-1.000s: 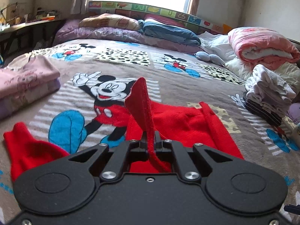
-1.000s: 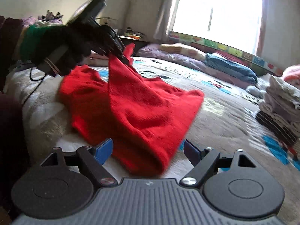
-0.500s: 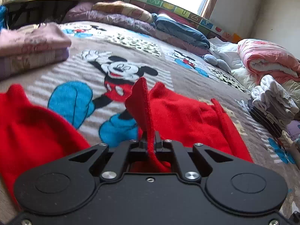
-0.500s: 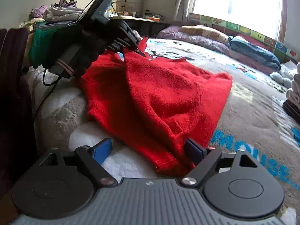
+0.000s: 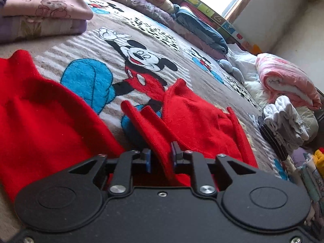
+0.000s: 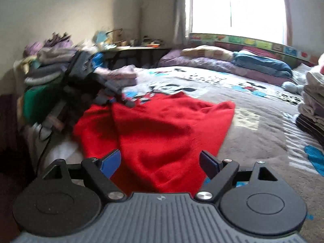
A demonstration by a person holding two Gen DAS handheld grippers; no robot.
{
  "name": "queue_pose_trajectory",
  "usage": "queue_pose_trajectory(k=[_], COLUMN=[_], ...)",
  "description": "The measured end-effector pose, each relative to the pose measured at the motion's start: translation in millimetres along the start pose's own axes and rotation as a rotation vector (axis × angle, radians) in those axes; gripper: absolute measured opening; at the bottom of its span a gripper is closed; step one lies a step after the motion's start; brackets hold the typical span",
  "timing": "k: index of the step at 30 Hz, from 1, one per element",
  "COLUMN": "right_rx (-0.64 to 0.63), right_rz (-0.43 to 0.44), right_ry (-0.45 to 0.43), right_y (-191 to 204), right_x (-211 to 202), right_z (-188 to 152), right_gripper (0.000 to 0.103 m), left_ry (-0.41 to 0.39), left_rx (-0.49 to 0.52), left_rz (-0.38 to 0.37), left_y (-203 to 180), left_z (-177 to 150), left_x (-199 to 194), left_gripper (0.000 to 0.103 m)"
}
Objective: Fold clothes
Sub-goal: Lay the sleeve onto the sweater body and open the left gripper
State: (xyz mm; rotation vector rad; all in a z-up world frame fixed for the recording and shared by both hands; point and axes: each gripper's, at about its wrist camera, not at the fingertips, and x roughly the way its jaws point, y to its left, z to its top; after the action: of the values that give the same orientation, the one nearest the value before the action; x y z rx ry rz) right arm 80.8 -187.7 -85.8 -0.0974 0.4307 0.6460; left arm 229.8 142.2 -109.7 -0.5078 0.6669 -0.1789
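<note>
A red sweater (image 5: 198,119) lies spread and rumpled on the cartoon-mouse bedspread (image 5: 141,60). My left gripper (image 5: 161,156) sits low over it, jaws parted a little, and a fold of the red knit lies loosely between the blue pads (image 5: 148,161). In the right wrist view the sweater (image 6: 162,125) reaches from the bed's near edge toward the middle. My right gripper (image 6: 160,160) is wide open just above its near hem, gripping nothing. The left gripper (image 6: 109,93) shows blurred at the sweater's far left edge, held by a dark-gloved hand.
Folded pink and purple clothes (image 5: 44,14) sit at the left of the bed. A stack of white and dark folded items (image 5: 283,119) and a rolled pink blanket (image 5: 287,81) stand at the right. Pillows and a blue quilt (image 6: 263,64) line the far side. A clothes pile (image 6: 48,60) fills the left corner.
The left jaws, shut tight on the upright red fold before, have parted, and the fold has sunk lower. The left gripper has dropped toward the bed. The right gripper stays open.
</note>
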Motion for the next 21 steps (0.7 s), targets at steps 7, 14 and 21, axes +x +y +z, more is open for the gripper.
queue_pose_trajectory(k=[7,14,21], right_rx=[0.016,-0.064,-0.075], right_rz=[0.020,0.159,0.174], right_ry=[0.000,0.181,0.185], right_y=[-11,13,17], right_x=[25,59,51], right_z=[7,-10,-11], right_gripper=[0.084,0.085,0.087], left_ry=[-0.146,-0.129,-0.094], left_rx=[0.119,0.171,0.216], left_rz=[-0.062,0.010,0.096], left_y=[-12,-18,-23], left_z=[0,1,2], left_x=[-17,-8,5], left_gripper=[0.003,0.003,0.003])
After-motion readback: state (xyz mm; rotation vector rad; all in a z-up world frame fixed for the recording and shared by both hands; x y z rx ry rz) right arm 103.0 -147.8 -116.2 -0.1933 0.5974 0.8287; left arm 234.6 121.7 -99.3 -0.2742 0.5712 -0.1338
